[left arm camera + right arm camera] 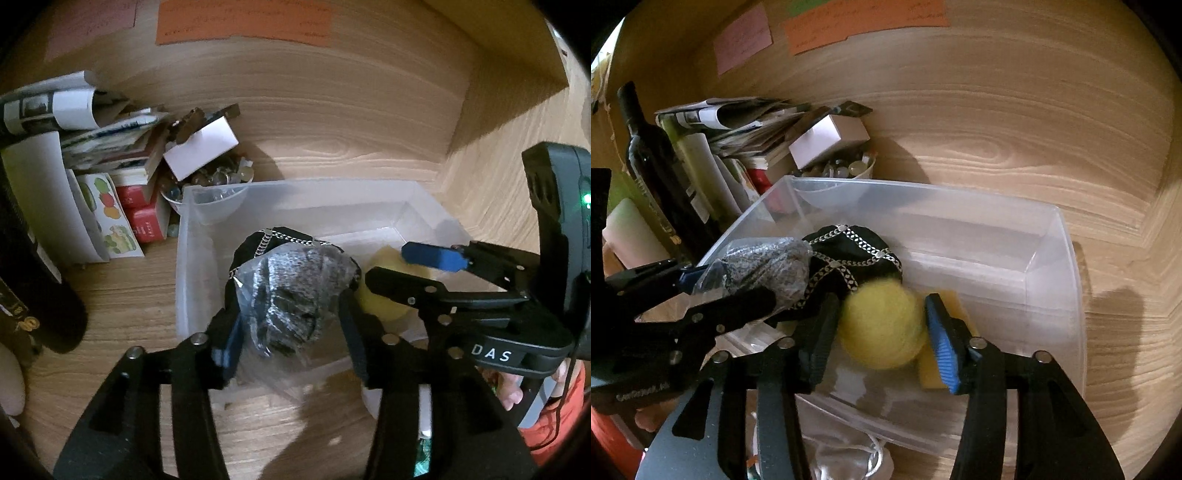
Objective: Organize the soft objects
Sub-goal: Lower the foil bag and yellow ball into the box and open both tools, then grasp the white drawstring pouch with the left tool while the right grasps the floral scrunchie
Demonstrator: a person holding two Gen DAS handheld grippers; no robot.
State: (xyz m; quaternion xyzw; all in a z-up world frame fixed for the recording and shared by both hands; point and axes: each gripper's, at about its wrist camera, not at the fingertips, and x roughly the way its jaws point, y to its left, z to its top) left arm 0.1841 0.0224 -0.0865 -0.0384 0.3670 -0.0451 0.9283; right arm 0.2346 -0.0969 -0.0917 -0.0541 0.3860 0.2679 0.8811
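Closest to us, the left tongs [291,325] are clamped on a grey knit piece in a clear plastic bag [291,295], held over the near-left corner of the clear plastic bin [1067,258]. The slick film could slide between the pads — we judge a slip the likeliest fault, dropping it on the near rim or outside. The right tongs [882,332] bracket a yellow fuzzy ball [882,323] low inside the bin, above a yellow sponge [931,376]; whether they grip it or have just parted we cannot tell. A black cap with silver chain trim [849,254] lies between the two loads, and its chain could snag a finger. The tongs sit close together, so they may collide. Further in, the bin's right half is open. Beyond, clutter crowds its far-left corner: a bowl of glass pebbles [218,177], books [125,147], a wine bottle [653,173].
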